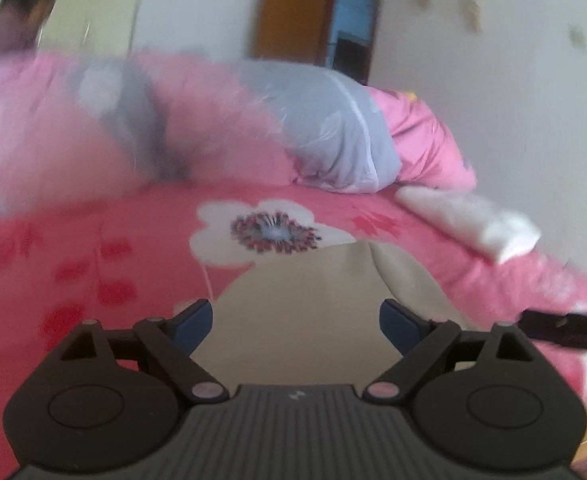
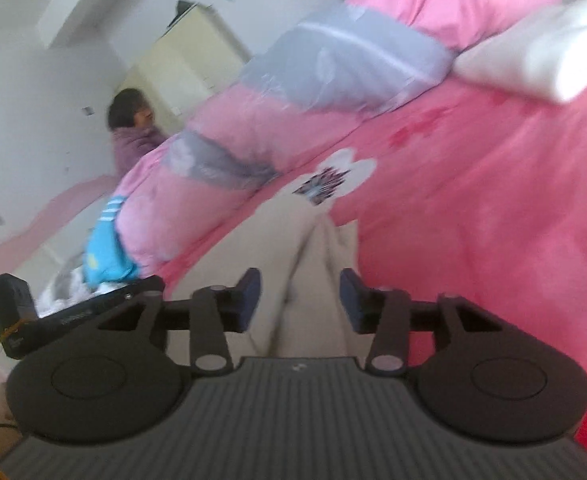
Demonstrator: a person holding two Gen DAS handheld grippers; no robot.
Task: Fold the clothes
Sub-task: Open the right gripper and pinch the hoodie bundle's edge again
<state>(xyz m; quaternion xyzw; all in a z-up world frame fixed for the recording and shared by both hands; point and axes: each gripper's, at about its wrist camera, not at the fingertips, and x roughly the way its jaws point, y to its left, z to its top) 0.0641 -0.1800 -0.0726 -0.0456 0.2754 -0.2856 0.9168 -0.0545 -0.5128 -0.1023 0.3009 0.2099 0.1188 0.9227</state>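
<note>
Beige garment (image 1: 305, 308) spread on the bed (image 1: 433, 248), near its front edge, partly over the white flower print (image 1: 261, 230) of the pink cover. Lengthwise fold or ridge (image 2: 317, 248) running down its middle in the right wrist view.

Left gripper (image 1: 295, 322): jaws wide apart, above the beige cloth, nothing pinched between the blue pads (image 1: 195, 322).

Right gripper (image 2: 300, 300): jaws about half apart, straddling the raised ridge; pads (image 2: 249, 300) clear of the cloth on both sides, so no hold. Part of the left device (image 2: 17, 316) visible at the left edge of the right view.

Handling, as a judgement: soft, light, limp fabric; no stiffness, likely to sag and drape from any single pinch; not fragile, little risk of slipping from rubbery pads. Best taken at a hem, a corner or the raised ridge, one pinch per gripper, well apart, for an even fold line.

Toward the head of the bed: rolled pink and grey quilt (image 1: 333, 128). Near the right edge: folded white item (image 1: 473, 220), well apart from the beige cloth. At the far left corner: blue cloth (image 2: 105, 248).

Containers: none in view; nothing held in anything.

Background: a person (image 2: 133, 132) beyond the bed, by a pale wardrobe (image 2: 189, 60); both views blurred.
</note>
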